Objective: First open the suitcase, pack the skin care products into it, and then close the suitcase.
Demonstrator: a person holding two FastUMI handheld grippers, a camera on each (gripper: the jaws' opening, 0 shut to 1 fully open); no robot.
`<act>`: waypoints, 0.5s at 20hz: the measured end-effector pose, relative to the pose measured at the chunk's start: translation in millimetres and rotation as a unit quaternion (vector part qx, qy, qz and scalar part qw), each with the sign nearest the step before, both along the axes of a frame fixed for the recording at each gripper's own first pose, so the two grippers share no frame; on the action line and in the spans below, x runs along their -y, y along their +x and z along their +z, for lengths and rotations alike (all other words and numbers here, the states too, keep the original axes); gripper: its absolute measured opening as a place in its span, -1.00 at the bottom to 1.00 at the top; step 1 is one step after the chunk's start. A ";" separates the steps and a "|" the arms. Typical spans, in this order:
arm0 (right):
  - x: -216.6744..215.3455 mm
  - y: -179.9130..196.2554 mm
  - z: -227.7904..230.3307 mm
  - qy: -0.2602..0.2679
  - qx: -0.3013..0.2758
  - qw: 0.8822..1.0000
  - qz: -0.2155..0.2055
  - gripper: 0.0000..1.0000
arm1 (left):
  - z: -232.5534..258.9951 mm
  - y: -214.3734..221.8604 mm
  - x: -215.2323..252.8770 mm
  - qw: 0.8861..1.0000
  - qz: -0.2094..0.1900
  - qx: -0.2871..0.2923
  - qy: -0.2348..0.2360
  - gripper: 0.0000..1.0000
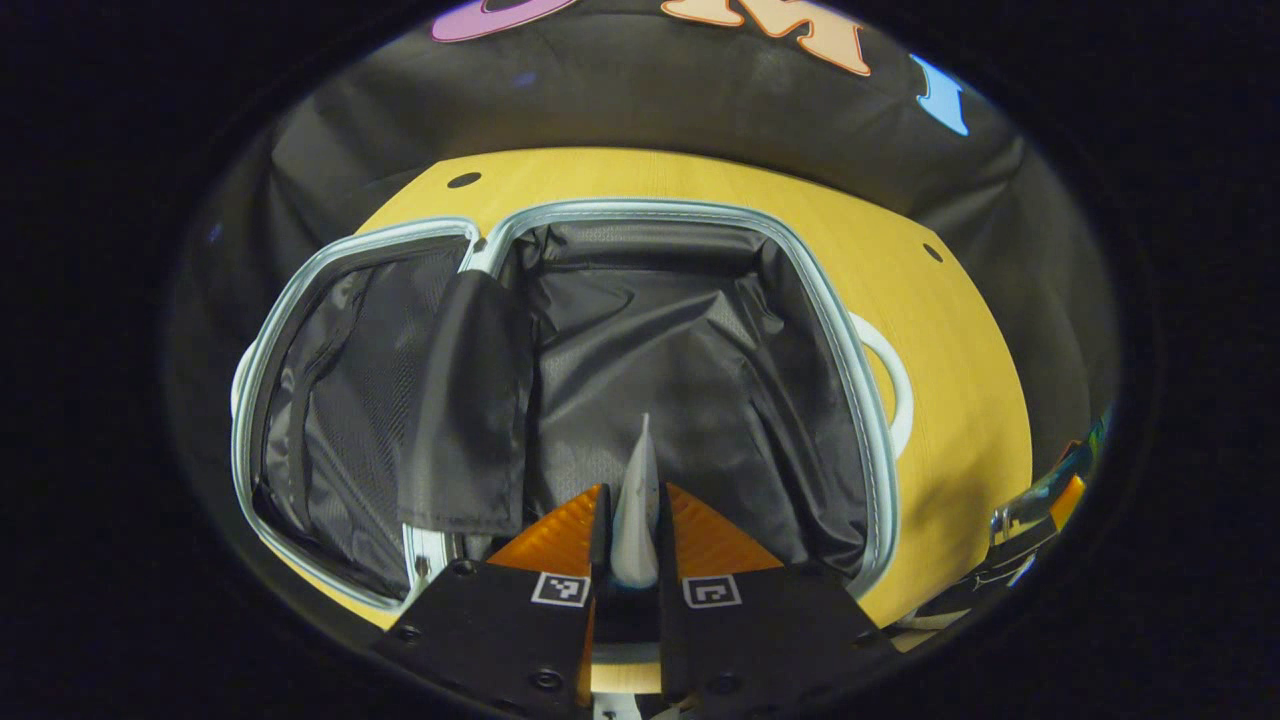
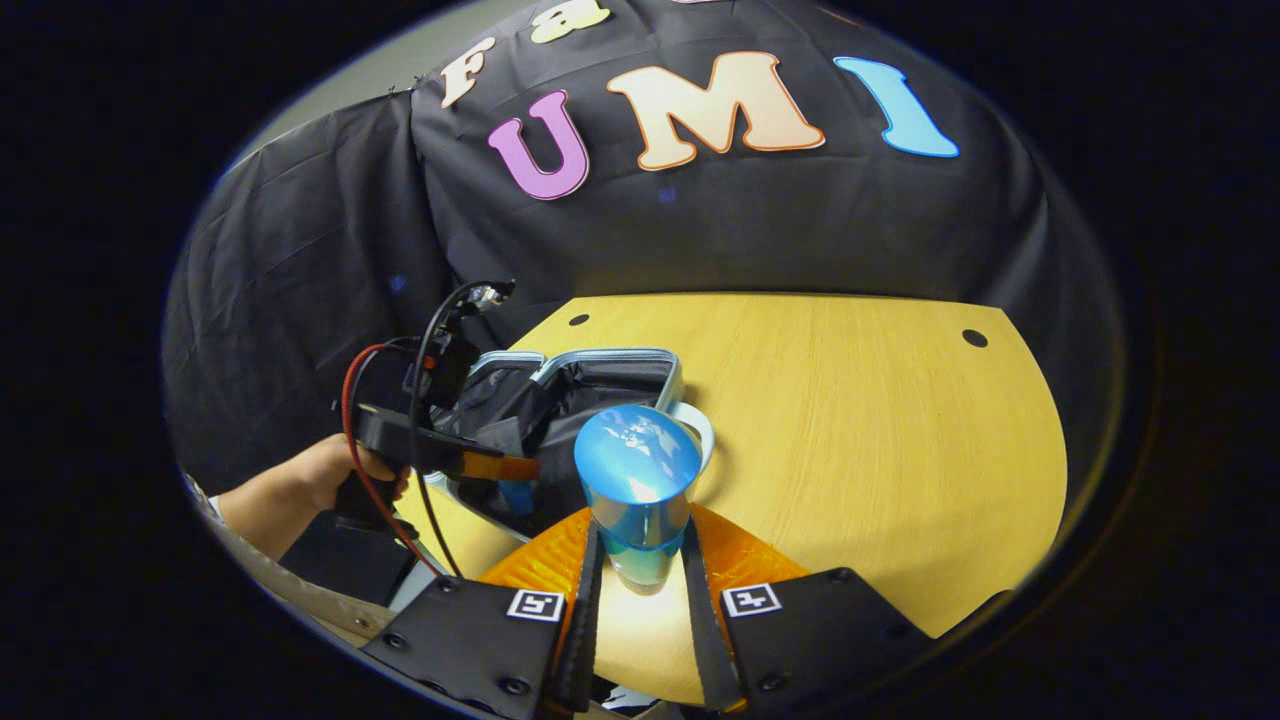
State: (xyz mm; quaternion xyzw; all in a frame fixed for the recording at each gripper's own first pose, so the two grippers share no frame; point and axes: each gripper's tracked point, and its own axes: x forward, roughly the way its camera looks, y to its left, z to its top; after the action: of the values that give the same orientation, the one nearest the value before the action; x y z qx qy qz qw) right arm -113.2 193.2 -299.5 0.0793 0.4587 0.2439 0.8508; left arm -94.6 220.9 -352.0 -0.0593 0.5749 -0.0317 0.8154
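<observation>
From my left gripper (image 1: pixel 634 530) I see a pale tube (image 1: pixel 637 510) pinched between both fingers, its long axis running straight ahead along them and its flattened, tapered end pointing forward over the open suitcase (image 1: pixel 560 400). The case lies flat on the yellow wooden table (image 1: pixel 950 400), both halves lined in dark fabric. A loose dark flap (image 1: pixel 470 410) hangs over the divide between the left half and the right one. I make out nothing lying in either half, though the folds are dim and could hide something small. A white handle (image 1: pixel 893 385) sticks out on the case's right edge.

My right gripper (image 2: pixel 640 560) has its fingers pressed on a blue bottle (image 2: pixel 637 490), upright, its rounded glossy cap toward the camera, held above the table just right of the suitcase. Past it I see the left gripper, with a red cable (image 2: pixel 355 440) and a hand (image 2: pixel 330 475) on its grip, poised over the case's lining.
</observation>
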 end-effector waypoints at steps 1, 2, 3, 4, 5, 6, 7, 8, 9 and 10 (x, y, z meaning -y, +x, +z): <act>-7.9 2.0 -0.6 0.001 -0.003 1.000 -0.001 -0.20 | -3.8 1.8 -1.8 1.000 -0.001 -0.005 -0.005 -0.62; -16.8 4.0 -3.2 0.005 -0.008 1.000 -0.003 -0.20 | -7.4 7.7 -3.8 1.000 -0.002 0.000 -0.006 -0.67; -25.8 6.8 -5.5 0.008 -0.014 1.000 -0.005 -0.19 | -13.7 7.8 -5.6 1.000 -0.003 -0.004 -0.006 -0.62; -32.7 8.4 -8.0 0.010 -0.019 1.000 -0.009 -0.14 | -15.9 9.5 -6.4 1.000 -0.003 -0.003 -0.011 -0.58; -40.3 10.6 -10.9 0.011 -0.022 1.000 -0.012 -0.14 | -16.3 12.4 -4.0 1.000 -0.002 0.004 -0.024 -0.54; -48.2 12.2 -13.6 0.011 -0.025 1.000 -0.014 -0.14 | -12.1 18.1 0.2 0.999 0.001 0.017 -0.040 -0.17; -56.8 15.1 -16.2 0.012 -0.028 0.999 -0.015 -0.14 | -5.1 21.0 1.6 0.998 0.002 0.033 -0.050 0.19; -65.2 16.4 -19.3 0.013 -0.031 0.999 -0.016 -0.20 | -0.4 26.0 1.0 0.997 -0.003 0.049 -0.056 0.56; -73.7 18.5 -21.7 0.014 -0.034 0.999 -0.015 -0.14 | 9.3 28.4 -1.4 0.996 -0.009 0.065 -0.060 0.93; -82.8 18.9 -26.7 0.014 -0.038 0.999 -0.013 -0.14 | 21.8 31.6 -3.3 0.995 -0.012 0.078 -0.067 0.90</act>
State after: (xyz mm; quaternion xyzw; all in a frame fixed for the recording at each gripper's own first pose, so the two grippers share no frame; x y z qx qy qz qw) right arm -94.3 276.0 -326.2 0.1065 0.4862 0.2363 0.8345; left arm -63.0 224.1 -330.1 -0.1039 0.5065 -0.0849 0.8518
